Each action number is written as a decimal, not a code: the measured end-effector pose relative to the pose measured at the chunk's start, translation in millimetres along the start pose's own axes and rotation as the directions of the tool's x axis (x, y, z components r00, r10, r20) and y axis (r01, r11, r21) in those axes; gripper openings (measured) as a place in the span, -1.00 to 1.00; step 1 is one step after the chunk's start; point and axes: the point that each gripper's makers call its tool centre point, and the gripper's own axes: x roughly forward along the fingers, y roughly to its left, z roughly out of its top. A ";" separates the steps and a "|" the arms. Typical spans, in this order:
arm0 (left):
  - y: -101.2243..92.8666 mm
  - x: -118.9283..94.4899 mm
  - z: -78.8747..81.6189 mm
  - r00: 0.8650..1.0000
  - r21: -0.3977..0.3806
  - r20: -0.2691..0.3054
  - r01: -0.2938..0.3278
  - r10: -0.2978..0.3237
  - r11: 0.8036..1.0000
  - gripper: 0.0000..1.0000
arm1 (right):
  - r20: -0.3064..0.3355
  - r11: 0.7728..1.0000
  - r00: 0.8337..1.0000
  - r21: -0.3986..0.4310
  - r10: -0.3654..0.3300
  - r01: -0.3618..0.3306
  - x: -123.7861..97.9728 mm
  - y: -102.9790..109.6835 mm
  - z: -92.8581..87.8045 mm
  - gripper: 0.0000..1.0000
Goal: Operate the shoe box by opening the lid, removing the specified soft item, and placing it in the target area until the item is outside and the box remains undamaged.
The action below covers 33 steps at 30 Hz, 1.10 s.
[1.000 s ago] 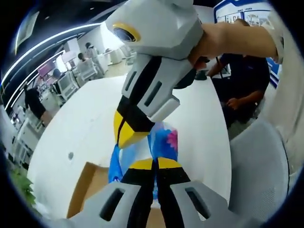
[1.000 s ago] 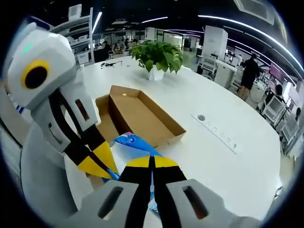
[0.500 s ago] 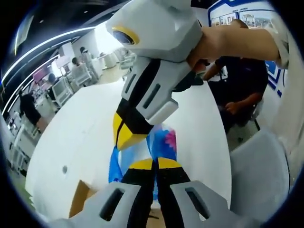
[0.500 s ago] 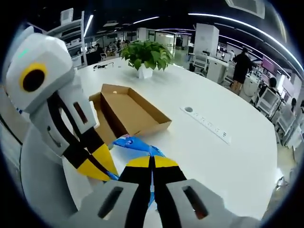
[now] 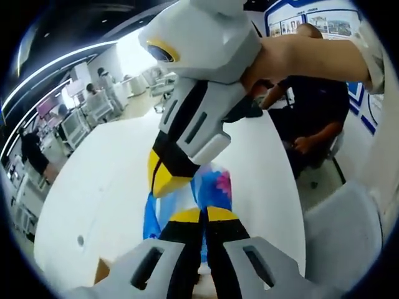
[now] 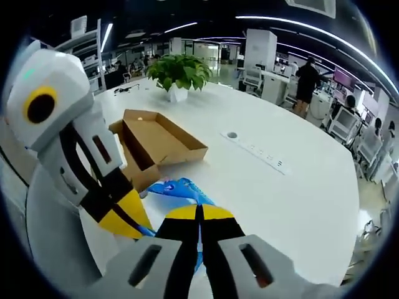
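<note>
A large white table [image 6: 299, 205] with a rounded edge carries everything. On it, in the right gripper view, lies an open brown cardboard box [image 6: 163, 140] with its lid [image 6: 128, 165] folded out flat beside it, and well behind the box stands a leafy green plant in a white pot [image 6: 178, 75]. A white power strip [image 6: 257, 151] lies flat on the tabletop to one side, apart from the box, with a small round grey fitting [image 6: 232, 134] at its far end.

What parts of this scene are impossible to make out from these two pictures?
- Blue soft item, left gripper view: mostly hidden behind both hand-held grippers.
- Cardboard box, right gripper view: near end hidden by the left hand-held gripper.
- Power strip sockets: too small.
</note>
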 end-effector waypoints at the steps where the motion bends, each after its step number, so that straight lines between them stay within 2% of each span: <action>1: -0.6 1.9 1.8 1.000 0.002 0.002 0.003 -0.003 1.000 -1.00 | -0.002 1.000 1.000 0.004 -0.004 0.004 -1.8 -2.8 -2.2 -1.00; 17: 0.5 32.2 29.6 0.999 0.028 0.033 0.033 -0.034 0.999 -1.00 | -0.015 0.998 0.999 0.053 -0.036 0.036 -19.6 -39.4 -17.1 -1.00; 31: 0.8 62.3 37.6 0.997 0.048 0.025 0.070 -0.072 0.996 -1.00 | -0.048 0.996 0.998 0.075 -0.047 0.050 -24.2 -57.9 -38.7 -1.00; 33: 1.4 66.2 38.4 0.997 0.050 0.024 0.077 -0.078 0.996 -1.00 | -0.050 0.995 0.998 0.081 -0.048 0.052 -23.6 -66.0 -41.9 -1.00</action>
